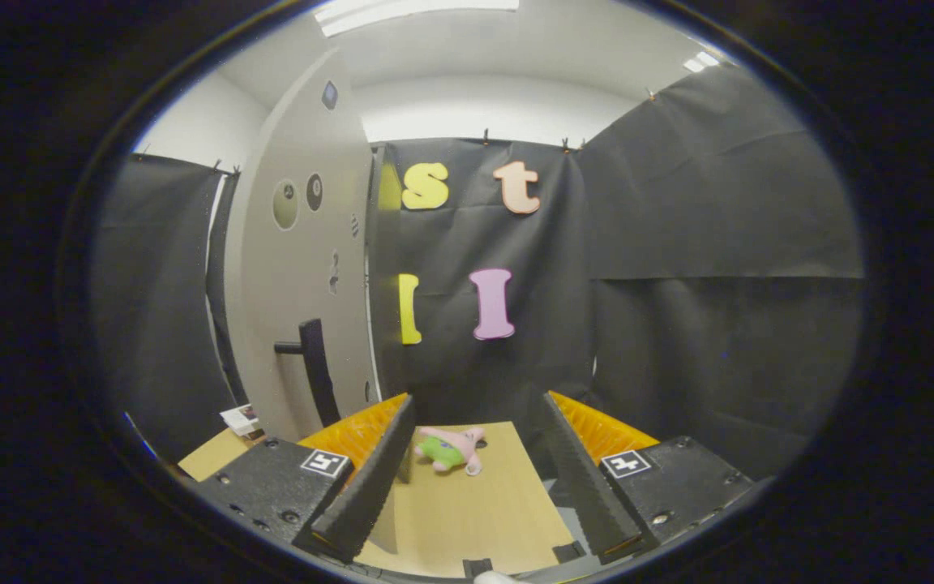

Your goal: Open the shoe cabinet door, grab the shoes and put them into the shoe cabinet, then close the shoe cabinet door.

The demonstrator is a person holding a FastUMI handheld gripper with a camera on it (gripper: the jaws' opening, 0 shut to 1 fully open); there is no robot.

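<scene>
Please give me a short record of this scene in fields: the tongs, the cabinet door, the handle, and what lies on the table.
tongs: open, holding nothing
cabinet door: grey panel standing upright, ahead and left of the tongs; whether open or closed cannot be told
handle: dark vertical bar low on the door, untouched
toy: small pink and green plush lying on the table, between the fingers and beyond them
table: light wooden top under the tongs

Light wooden tabletop, seen between and beyond the spread fingers of the gripper, which grip nothing. Lying on it just ahead of them, a small pink and green plush toy. At its far left corner, a small printed booklet.
</scene>
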